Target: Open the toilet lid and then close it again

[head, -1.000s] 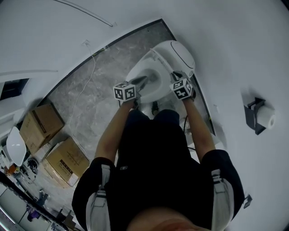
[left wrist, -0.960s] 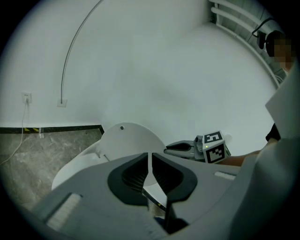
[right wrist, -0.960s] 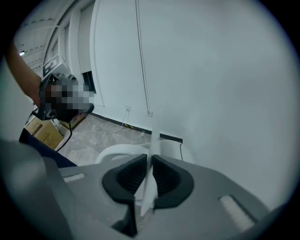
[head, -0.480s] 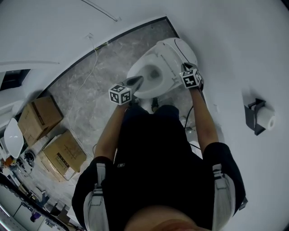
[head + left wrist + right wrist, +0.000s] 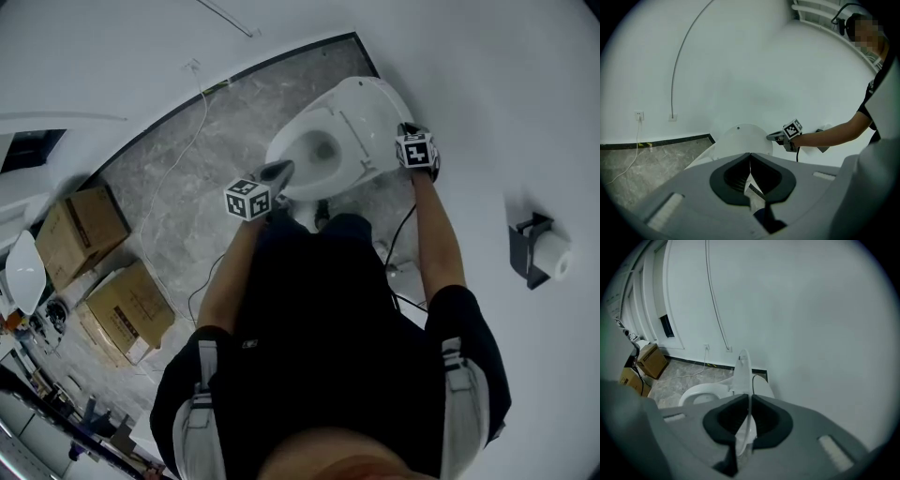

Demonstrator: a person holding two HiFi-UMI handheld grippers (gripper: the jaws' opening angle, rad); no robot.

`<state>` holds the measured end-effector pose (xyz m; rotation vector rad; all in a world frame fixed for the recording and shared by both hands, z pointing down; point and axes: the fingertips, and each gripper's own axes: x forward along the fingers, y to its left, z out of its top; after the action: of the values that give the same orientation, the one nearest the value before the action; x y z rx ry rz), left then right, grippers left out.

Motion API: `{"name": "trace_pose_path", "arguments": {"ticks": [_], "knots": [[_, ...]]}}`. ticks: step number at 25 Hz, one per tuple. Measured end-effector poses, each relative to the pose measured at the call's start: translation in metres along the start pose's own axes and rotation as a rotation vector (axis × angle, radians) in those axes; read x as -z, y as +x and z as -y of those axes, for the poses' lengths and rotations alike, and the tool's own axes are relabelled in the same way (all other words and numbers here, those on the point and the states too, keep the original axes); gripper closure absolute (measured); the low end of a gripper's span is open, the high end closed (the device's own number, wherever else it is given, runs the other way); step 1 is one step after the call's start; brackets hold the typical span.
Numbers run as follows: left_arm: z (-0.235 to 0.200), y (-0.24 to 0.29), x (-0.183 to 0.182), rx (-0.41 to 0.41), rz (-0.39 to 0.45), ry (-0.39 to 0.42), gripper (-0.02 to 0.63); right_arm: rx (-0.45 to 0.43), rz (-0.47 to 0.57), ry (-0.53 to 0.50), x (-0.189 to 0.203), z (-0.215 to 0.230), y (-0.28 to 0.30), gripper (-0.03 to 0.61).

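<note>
Toilet lid (image 5: 364, 117), white glossy plastic, stands almost upright at upper centre of the head view, higher than a second ago. The right gripper (image 5: 749, 422) pinches its edge; the left gripper (image 5: 279, 171), pressed together, holds nothing. Opening seems nearly done.

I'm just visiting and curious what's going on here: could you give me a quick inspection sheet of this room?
Surface: grey marbled floor.
Job's things: toilet, seat down, lid raised.
Clutter: two cardboard boxes near the wall.
Grippers: left gripper shut, empty, by the bowl's front; right gripper shut on the lid's edge.
Cables: white cable across the floor; dark cable beside the toilet.
Surroundings: white walls; paper roll holder.
</note>
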<state>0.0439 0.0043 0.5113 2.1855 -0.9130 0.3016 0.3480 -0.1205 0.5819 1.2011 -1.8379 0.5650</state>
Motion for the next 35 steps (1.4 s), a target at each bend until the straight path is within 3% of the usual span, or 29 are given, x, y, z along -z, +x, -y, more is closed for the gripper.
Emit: {"name": "trace_pose_path", "arguments": {"ticks": [19,28,35], "knots": [[-0.005,-0.015,0.011,-0.062,0.023,-0.016,0.603,-0.001,0.01,0.005,0.004,0.011,0.004,0.552],[-0.011,-0.025,0.018,-0.076,0.038,-0.044,0.603,-0.001,0.041,-0.006,0.003,-0.003,0.002,0.552],[-0.027,-0.049,0.023,-0.053,0.031,-0.049,0.603,0.043,0.007,-0.005,0.003,-0.021,-0.003,0.552]]}}
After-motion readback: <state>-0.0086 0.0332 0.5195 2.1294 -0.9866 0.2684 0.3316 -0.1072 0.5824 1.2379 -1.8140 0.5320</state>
